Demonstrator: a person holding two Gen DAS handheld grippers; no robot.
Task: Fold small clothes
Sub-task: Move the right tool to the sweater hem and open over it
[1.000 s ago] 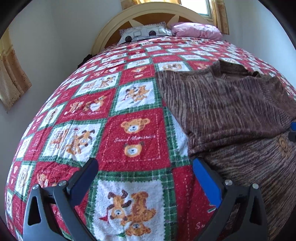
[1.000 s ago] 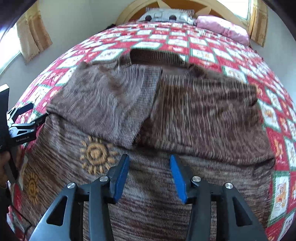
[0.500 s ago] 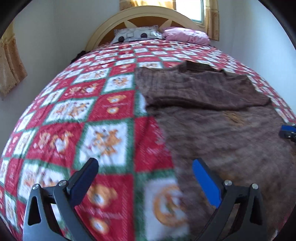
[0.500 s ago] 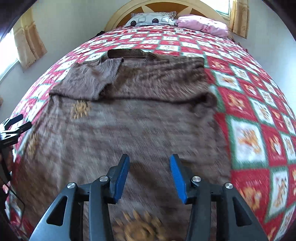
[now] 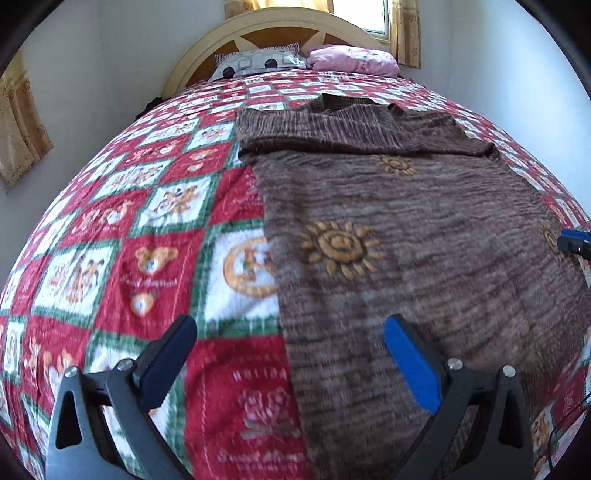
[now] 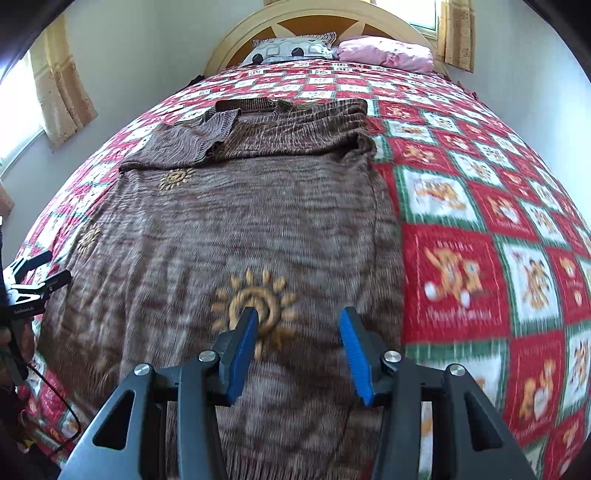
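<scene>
A brown knit sweater [image 5: 406, 229] with tan sun motifs lies flat on the bed, both sleeves folded across its chest; it also shows in the right wrist view [image 6: 240, 229]. My left gripper [image 5: 290, 354] is open and empty, above the sweater's left edge near the hem. My right gripper [image 6: 297, 339] is open and empty, above the lower right part of the sweater beside a sun motif [image 6: 255, 314]. The left gripper shows at the left edge of the right wrist view [image 6: 33, 280], and the right gripper's tip at the right edge of the left wrist view [image 5: 574, 243].
The bed is covered by a red, green and white checked blanket [image 5: 155, 229] with bear prints [image 6: 480, 229]. A grey pillow [image 5: 258, 62] and a pink pillow [image 5: 354, 61] lie at the wooden headboard [image 6: 321, 22]. Walls and curtains surround the bed.
Both grippers have pulled back from the folded sleeves toward the sweater's hem. Both stay open and empty. The sweater has not moved.
</scene>
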